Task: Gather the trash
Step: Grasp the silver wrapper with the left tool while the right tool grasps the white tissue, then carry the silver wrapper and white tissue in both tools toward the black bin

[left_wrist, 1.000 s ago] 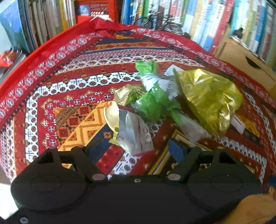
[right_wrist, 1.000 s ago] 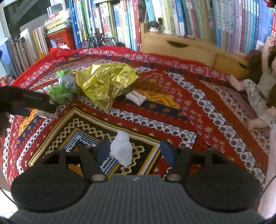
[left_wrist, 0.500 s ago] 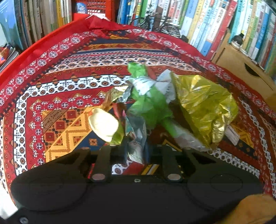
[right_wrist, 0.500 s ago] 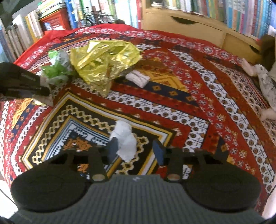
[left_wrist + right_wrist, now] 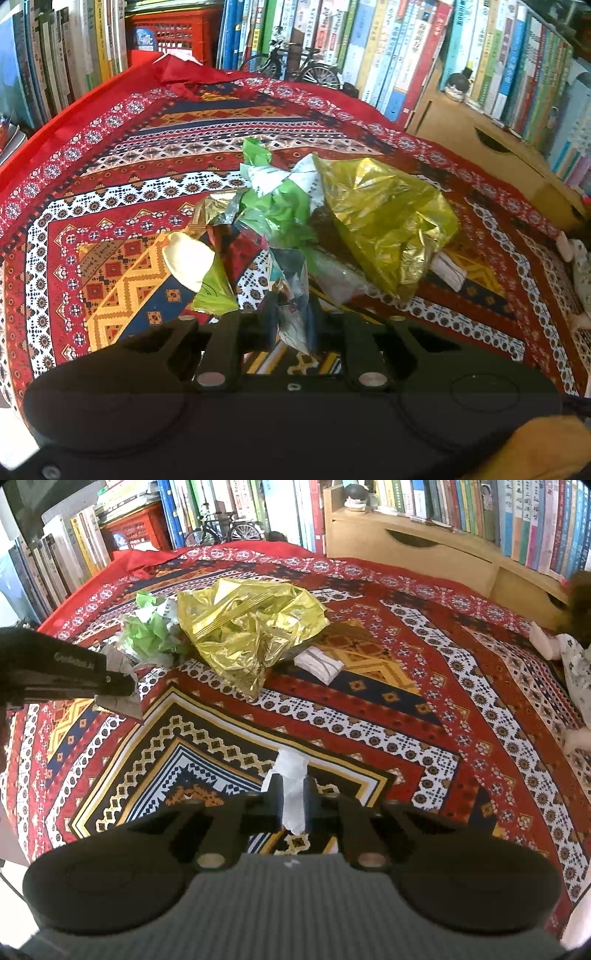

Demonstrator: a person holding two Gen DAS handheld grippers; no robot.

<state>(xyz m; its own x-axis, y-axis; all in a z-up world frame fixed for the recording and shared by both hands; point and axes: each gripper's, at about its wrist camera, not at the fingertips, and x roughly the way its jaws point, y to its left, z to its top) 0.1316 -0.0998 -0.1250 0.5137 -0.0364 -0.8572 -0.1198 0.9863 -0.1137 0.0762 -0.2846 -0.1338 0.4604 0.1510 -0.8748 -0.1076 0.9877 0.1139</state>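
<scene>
- Left wrist view: the left gripper (image 5: 291, 317) has its fingers clenched on a crinkled silver wrapper (image 5: 291, 291), which sits near the left edge of the patterned tablecloth (image 5: 110, 177). Just beyond lie a green wrapper (image 5: 275, 210) and a gold foil bag (image 5: 384, 218), bunched near the cloth's middle. By my reading this piece is secured but not yet carried anywhere.
- Right wrist view: the right gripper (image 5: 291, 801) is pinched on a white crumpled tissue (image 5: 293, 775) near the near edge. A white folded packet (image 5: 319, 663) lies beside the gold bag, untouched.
- Judged overall: two pieces gripped, at least three left; no bin appears in either view.
- Only the right view shows the tissue; only the left shows the wrapper's grip closely.
</scene>
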